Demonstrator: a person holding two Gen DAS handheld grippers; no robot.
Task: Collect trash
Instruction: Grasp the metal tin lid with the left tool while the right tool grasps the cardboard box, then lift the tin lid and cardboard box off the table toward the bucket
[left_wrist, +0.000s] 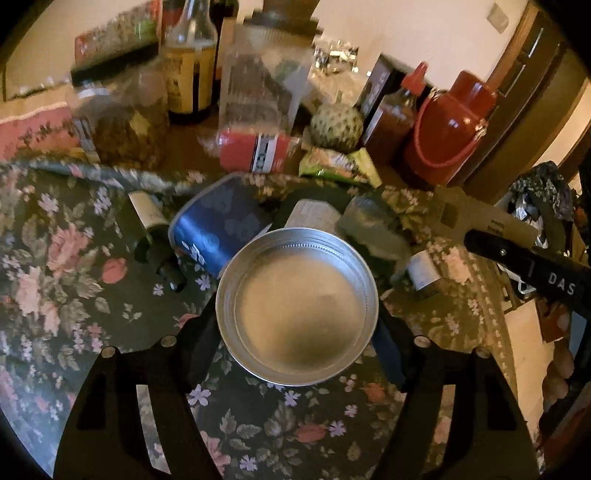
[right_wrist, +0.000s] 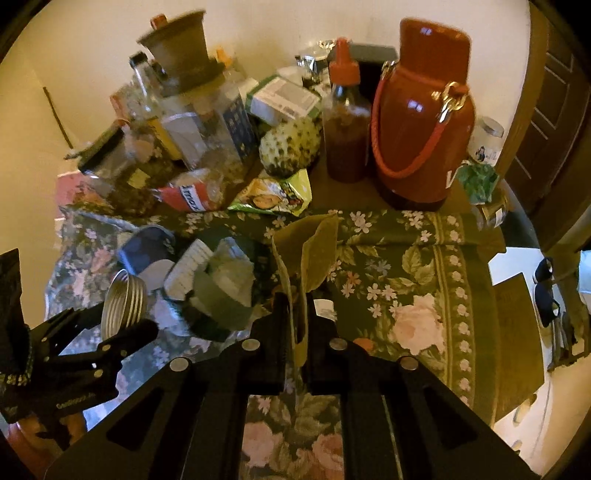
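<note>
My left gripper (left_wrist: 297, 326) is shut on a round metal jar lid (left_wrist: 297, 308), held above the floral tablecloth; the lid also shows in the right wrist view (right_wrist: 123, 304). My right gripper (right_wrist: 295, 325) is shut on a strip of tan cardboard (right_wrist: 314, 243) that stands up between its fingers. In front of both lies a pile of trash: a blue can (left_wrist: 218, 225), a small dark bottle (left_wrist: 155, 236), crumpled grey paper (right_wrist: 221, 291) and a white-labelled container (left_wrist: 314, 216).
At the back stand a red thermos (right_wrist: 421, 122), a sauce bottle (right_wrist: 345, 122), a custard apple (right_wrist: 290, 146), a green snack wrapper (right_wrist: 275, 197), glass jars and bottles (left_wrist: 192, 62). The table edge runs along the right (right_wrist: 517, 295).
</note>
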